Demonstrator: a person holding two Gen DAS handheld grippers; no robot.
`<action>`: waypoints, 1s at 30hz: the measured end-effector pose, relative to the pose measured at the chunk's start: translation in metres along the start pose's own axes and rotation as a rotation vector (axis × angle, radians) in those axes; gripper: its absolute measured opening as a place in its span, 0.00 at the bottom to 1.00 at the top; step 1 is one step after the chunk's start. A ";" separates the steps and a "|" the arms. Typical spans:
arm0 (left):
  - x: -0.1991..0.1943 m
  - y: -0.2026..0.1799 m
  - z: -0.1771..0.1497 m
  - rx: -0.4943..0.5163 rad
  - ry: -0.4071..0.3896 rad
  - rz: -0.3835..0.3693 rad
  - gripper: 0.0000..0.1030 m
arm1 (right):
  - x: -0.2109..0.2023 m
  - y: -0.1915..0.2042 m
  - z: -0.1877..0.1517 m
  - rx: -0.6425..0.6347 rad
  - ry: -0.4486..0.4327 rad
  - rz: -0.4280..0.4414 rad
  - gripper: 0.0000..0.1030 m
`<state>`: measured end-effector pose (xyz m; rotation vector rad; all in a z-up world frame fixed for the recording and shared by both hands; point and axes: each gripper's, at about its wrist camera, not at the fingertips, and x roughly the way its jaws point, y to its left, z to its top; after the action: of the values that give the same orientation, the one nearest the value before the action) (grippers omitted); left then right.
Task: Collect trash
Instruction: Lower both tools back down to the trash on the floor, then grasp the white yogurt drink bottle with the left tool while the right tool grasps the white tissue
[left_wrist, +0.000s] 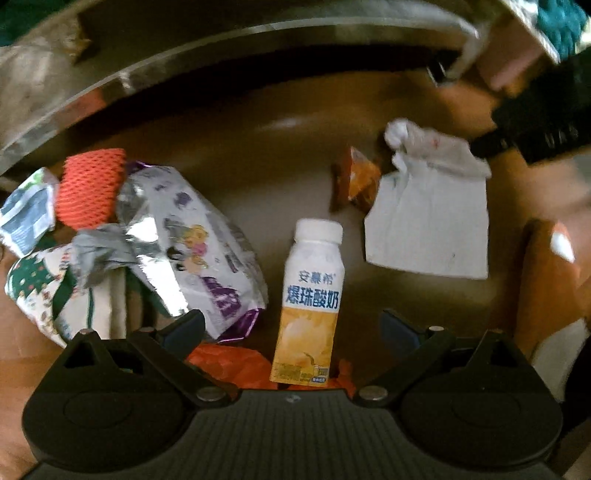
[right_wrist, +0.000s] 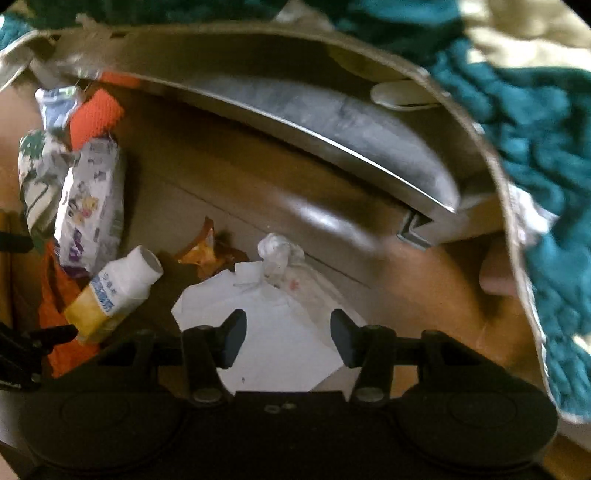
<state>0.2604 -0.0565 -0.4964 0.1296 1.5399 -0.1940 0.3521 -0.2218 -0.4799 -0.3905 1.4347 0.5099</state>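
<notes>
the yogurt bottle (left_wrist: 312, 295), white-capped with a yellow lower half, serves as the landmark among the trash on the brown surface (left_wrist: 258, 155). in the left wrist view it lies lengthwise, cap pointing away, and the left hand-held gripper (left_wrist: 291, 328) hangs over its lower half with jaws spread wide; whether the fingers (left_wrist: 184, 325) touch it cannot be told. an orange wrapper (left_wrist: 229, 363) lies under and beside the bottle's base. just left of the bottle sits a silver and purple snack bag (left_wrist: 192, 243), and further left an orange foam net (left_wrist: 90, 186) and a christmas-patterned wrapper (left_wrist: 40, 288). to the right of the bottle lies a flat white paper sheet (left_wrist: 428, 225), with a crumpled tissue (left_wrist: 424, 144) at its far edge and a small orange-brown wrapper (left_wrist: 356, 181) between the bottle and the tissue.

in the right wrist view the right hand-held gripper (right_wrist: 288, 338) hangs over the white paper sheet (right_wrist: 280, 332), right of the bottle (right_wrist: 114, 291), its jaws standing apart with nothing pinched. beyond the bottle runs a curved metal edge (right_wrist: 332, 136), and teal knitted fabric (right_wrist: 535, 147) fills the far right.
</notes>
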 end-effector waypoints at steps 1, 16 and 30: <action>0.005 -0.003 0.000 0.021 0.007 0.001 0.93 | 0.005 0.000 0.001 -0.014 -0.007 0.001 0.48; 0.050 -0.022 0.007 0.110 0.032 -0.002 0.74 | 0.050 -0.008 0.028 0.090 -0.084 0.056 0.46; 0.070 -0.030 0.011 0.120 0.070 0.014 0.43 | 0.072 -0.005 0.026 0.114 -0.071 0.005 0.13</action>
<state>0.2668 -0.0909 -0.5653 0.2437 1.5964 -0.2733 0.3812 -0.2049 -0.5486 -0.2754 1.3897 0.4403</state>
